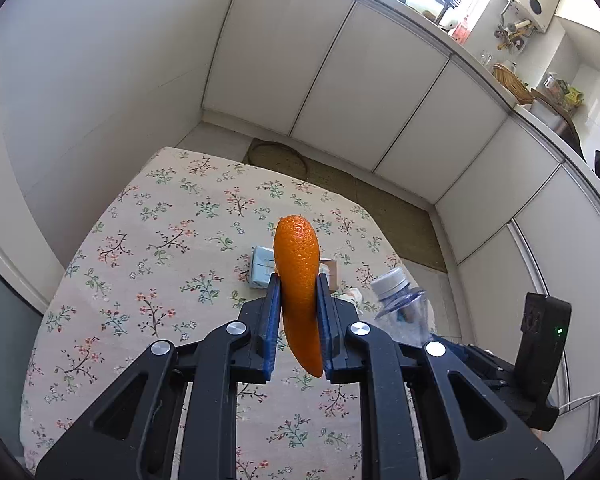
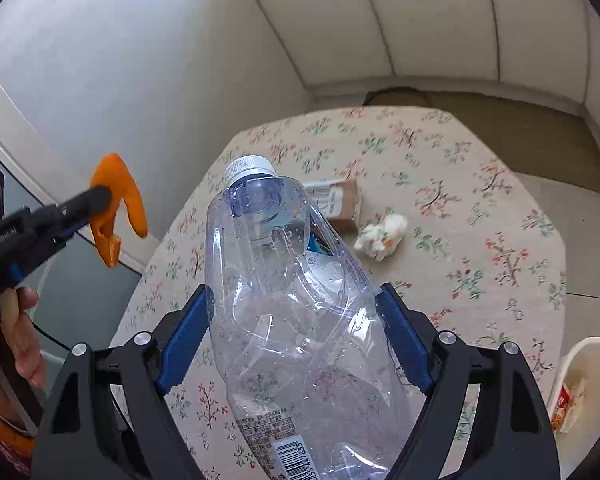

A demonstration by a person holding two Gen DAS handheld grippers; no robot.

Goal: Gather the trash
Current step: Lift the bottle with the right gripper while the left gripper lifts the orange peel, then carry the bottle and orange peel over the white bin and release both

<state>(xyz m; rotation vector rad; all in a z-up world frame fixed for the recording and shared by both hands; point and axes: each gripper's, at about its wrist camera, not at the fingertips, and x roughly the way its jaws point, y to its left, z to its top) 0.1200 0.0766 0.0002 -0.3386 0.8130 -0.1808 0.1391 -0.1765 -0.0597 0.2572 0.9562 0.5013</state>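
Left gripper [image 1: 298,300]: pinching orange peel [image 1: 298,280], held aloft. Right gripper [image 2: 296,340]: clamped on crushed plastic bottle [image 2: 292,300], raised. Left on floral tablecloth [image 2: 480,220]: brown carton [image 2: 342,204] at twelve o'clock, crumpled tissue [image 2: 382,236] at one. White bin [image 2: 572,384] at three; collection seemingly about half done.

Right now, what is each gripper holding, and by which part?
The left gripper pinches an orange peel around its middle. The right gripper clamps a crushed clear plastic bottle across its body, cap end pointing away.
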